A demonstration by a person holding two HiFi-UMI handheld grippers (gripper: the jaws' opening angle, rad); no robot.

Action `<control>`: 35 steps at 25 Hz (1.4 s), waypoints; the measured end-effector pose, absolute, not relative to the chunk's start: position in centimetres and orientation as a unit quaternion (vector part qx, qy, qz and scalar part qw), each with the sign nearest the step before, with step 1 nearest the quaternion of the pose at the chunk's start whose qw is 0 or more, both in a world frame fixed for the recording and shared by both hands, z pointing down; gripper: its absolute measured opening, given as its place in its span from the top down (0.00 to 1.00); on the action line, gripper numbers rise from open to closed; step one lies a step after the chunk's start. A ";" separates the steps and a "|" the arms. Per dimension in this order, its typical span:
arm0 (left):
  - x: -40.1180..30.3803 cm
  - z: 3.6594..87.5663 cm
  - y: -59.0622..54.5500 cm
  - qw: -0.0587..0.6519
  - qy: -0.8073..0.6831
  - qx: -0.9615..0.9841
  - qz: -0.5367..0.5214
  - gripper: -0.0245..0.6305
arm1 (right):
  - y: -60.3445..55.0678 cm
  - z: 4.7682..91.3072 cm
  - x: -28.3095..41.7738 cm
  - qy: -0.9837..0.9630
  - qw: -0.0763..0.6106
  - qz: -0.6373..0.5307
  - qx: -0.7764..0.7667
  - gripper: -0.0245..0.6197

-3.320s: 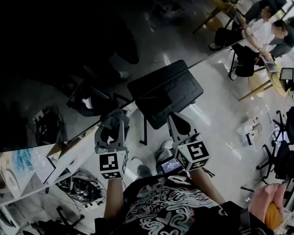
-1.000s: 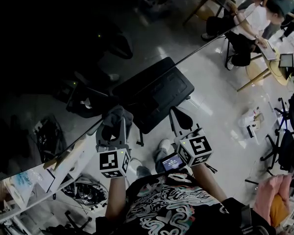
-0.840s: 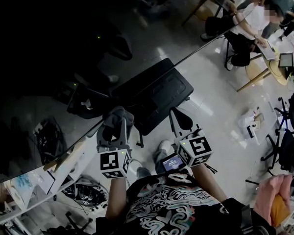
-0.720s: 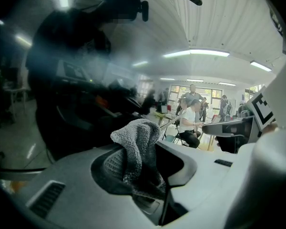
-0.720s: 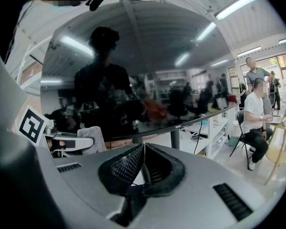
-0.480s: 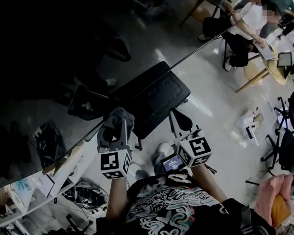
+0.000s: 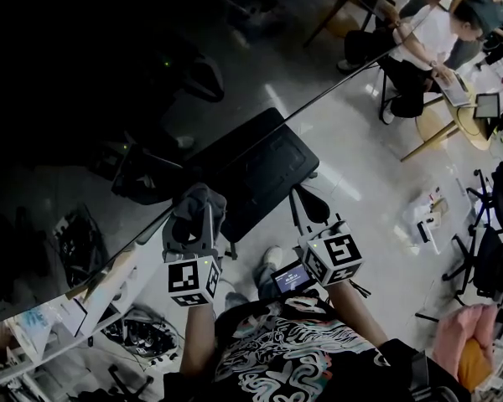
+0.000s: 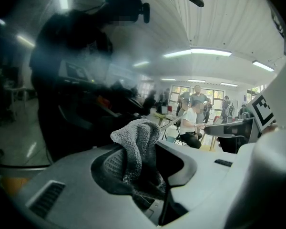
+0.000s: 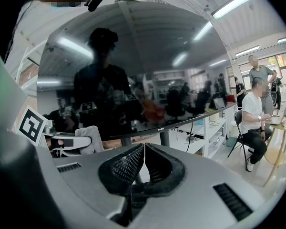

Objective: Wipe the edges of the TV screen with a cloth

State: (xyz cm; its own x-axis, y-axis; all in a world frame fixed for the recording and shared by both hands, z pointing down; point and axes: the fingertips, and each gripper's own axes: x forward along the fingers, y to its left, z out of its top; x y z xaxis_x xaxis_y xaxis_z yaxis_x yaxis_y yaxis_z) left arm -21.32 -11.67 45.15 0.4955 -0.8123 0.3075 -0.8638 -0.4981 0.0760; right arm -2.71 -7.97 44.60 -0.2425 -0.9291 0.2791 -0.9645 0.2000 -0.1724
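I am holding the one cloth (image 8: 136, 137), a grey terry rag, bunched between the fingers of my left gripper (image 8: 143, 157), which are clamping down on it, and I am bringing it up against the lower edge of the TV screen (image 7: 109, 99). In the head view the rag is sitting right at that edge, roughly midway along it, though I cannot tell whether it is actually pressing on the frame. My right gripper (image 9: 144, 163) is hanging just beside the left one and a little out from the TV screen, its fingers pressed together with nothing between them. As I am judging it, the wiping pass along the bottom edge is the step in hand. The next move is calling for a steady slide of the rag along that edge toward a corner, with the cloth kept on the frame rather than the metal of the fingers, and then the side and top edges. Counting what is in play: one TV screen, one cloth, two grippers, and one white shelf unit (image 9: 205, 128) standing under the TV screen.
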 end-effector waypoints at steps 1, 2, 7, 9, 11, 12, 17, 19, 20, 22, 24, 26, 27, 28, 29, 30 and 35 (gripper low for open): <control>-21.4 45.2 -11.6 0.111 -0.490 0.857 0.116 0.75 | -8.1 44.6 -2.8 -0.773 0.056 0.156 0.612 0.92; -21.6 45.2 -11.6 0.111 -0.492 0.856 0.116 0.75 | -8.2 44.5 -3.0 -0.775 0.055 0.156 0.610 0.92; -20.0 45.2 -12.1 0.110 -0.495 0.854 0.116 0.75 | -9.1 44.4 -1.6 -0.779 0.051 0.156 0.605 0.92; -19.4 45.2 -12.3 0.110 -0.496 0.854 0.116 0.75 | -9.3 44.5 -1.0 -0.780 0.051 0.155 0.604 0.92; -19.2 45.2 -12.4 0.110 -0.497 0.853 0.114 0.75 | -9.3 44.7 -0.6 -0.780 0.051 0.152 0.605 0.92; -19.0 45.2 -12.5 0.110 -0.497 0.853 0.114 0.75 | -9.4 44.8 -0.3 -0.780 0.051 0.152 0.605 0.92; -17.6 45.2 -13.0 0.114 -0.498 0.852 0.114 0.75 | -9.5 44.8 1.4 -0.776 0.051 0.154 0.609 0.92; -17.2 45.2 -13.1 0.115 -0.498 0.852 0.114 0.75 | -9.5 44.9 1.9 -0.775 0.051 0.154 0.611 0.92; -17.0 45.1 -13.2 0.116 -0.498 0.852 0.114 0.75 | -9.6 44.8 2.2 -0.774 0.050 0.154 0.612 0.92; -16.6 45.1 -13.5 0.115 -0.496 0.853 0.114 0.75 | -9.5 44.6 2.7 -0.771 0.047 0.152 0.616 0.92; -16.1 45.1 -13.6 0.115 -0.494 0.854 0.113 0.75 | -9.4 44.4 3.2 -0.768 0.046 0.149 0.622 0.92; -15.6 45.1 -13.8 0.119 -0.492 0.855 0.113 0.75 | -9.2 44.3 3.8 -0.763 0.044 0.148 0.627 0.92; -15.3 45.1 -13.8 0.122 -0.493 0.854 0.112 0.75 | -9.1 44.3 4.1 -0.761 0.043 0.148 0.630 0.92; -15.0 45.1 -13.9 0.124 -0.494 0.853 0.112 0.75 | -9.0 44.2 4.4 -0.759 0.042 0.149 0.632 0.92; -14.8 45.1 -14.0 0.126 -0.496 0.852 0.113 0.75 | -8.9 44.1 4.6 -0.757 0.041 0.149 0.635 0.92; -14.6 45.2 -14.0 0.127 -0.497 0.851 0.113 0.75 | -8.8 44.1 4.8 -0.756 0.040 0.150 0.636 0.92; -13.2 45.3 -14.3 0.125 -0.497 0.850 0.121 0.75 | -8.4 44.3 6.0 -0.750 0.038 0.149 0.644 0.91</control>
